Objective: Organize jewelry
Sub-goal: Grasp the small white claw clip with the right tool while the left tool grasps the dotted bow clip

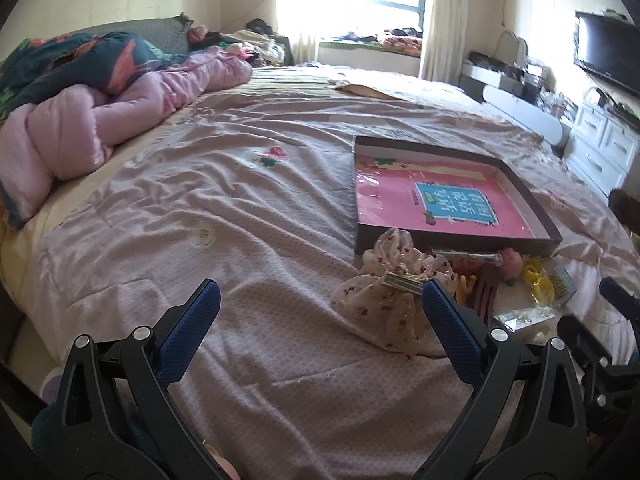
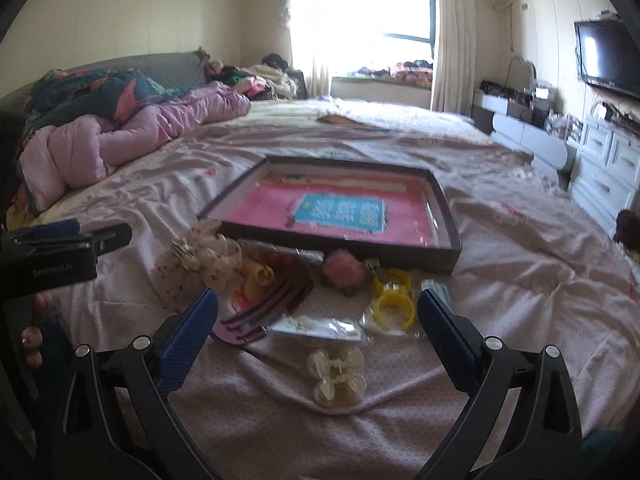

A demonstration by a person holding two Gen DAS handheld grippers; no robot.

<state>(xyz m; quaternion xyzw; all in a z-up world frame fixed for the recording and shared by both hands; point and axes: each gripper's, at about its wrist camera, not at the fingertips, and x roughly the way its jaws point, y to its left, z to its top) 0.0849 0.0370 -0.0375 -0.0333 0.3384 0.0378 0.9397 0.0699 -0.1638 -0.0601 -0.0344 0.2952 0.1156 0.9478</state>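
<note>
**Mia:** What are the claws doing?

**Ben:** The right claw (image 2: 318, 306) is wide apart and holds nothing. The left claw (image 1: 320, 296) is wide apart too, and empty. It sits at the bottom of its picture, over bare bed sheet (image 1: 240, 200).

**Mia:** Where is the jewelry?

**Ben:** In a little pile on the bed, in the middle of the right picture. Closest to the right claw is a white flower hair clip (image 2: 336, 376), low in the middle. Just above it is a clear packet (image 2: 320, 326). A dark purple comb clip (image 2: 264, 308) lies to its left, and yellow rings (image 2: 394, 300) lie to its right. A pink fuzzy flower (image 2: 344, 270) and a spotty fabric bow (image 2: 200, 264) sit higher up.

**Mia:** And the box?

**Ben:** The flat dark box (image 2: 340, 248) with a pink bottom is just behind the pile, in the middle of the frame. Nothing from the pile is in it yet.

**Mia:** So which step is this?

**Ben:** I think the very start, picking the first thing. Next the right claw should dip down to the white clip, pinch it gently, and carry it to the box.
</note>
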